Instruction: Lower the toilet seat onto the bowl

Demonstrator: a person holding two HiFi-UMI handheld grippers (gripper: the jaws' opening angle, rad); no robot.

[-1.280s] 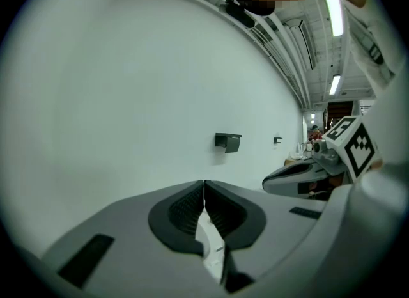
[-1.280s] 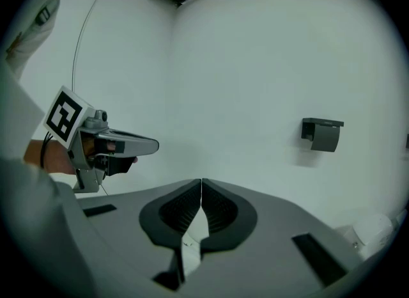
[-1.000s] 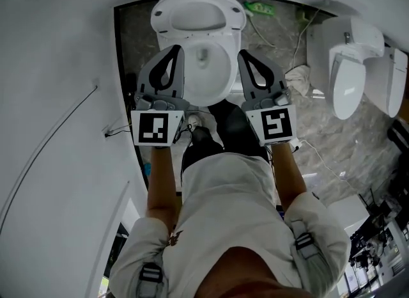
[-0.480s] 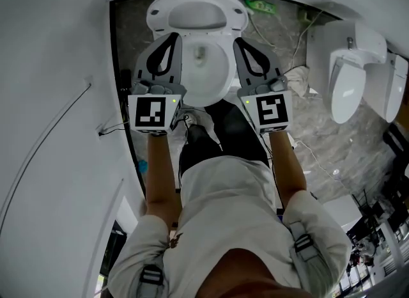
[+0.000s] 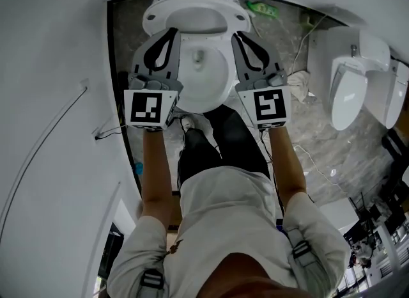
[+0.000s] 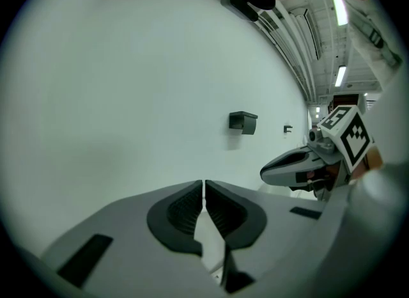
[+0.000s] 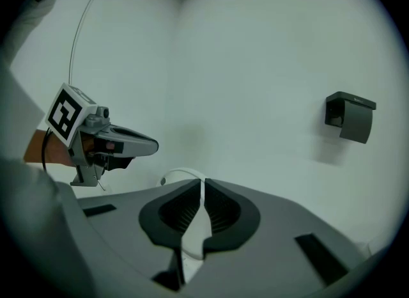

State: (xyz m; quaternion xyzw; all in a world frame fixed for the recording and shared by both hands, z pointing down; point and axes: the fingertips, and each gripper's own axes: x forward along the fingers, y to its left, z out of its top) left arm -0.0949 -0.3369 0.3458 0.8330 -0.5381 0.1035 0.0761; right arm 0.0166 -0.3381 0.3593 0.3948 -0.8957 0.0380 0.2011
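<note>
The toilet seat stands up at the back of the toilet. It is not down yet. The left gripper and the right gripper are on each side of the bowl, near the seat, but I think they are not touching it. Both are closed tight with nothing in them. If closed jaws just push the smooth seat, it could slip away and fall with a bang on the bowl. A tip could also get caught under it. The bowl is white and open. There is a dark spot low inside, maybe water, but I can't tell.
</note>
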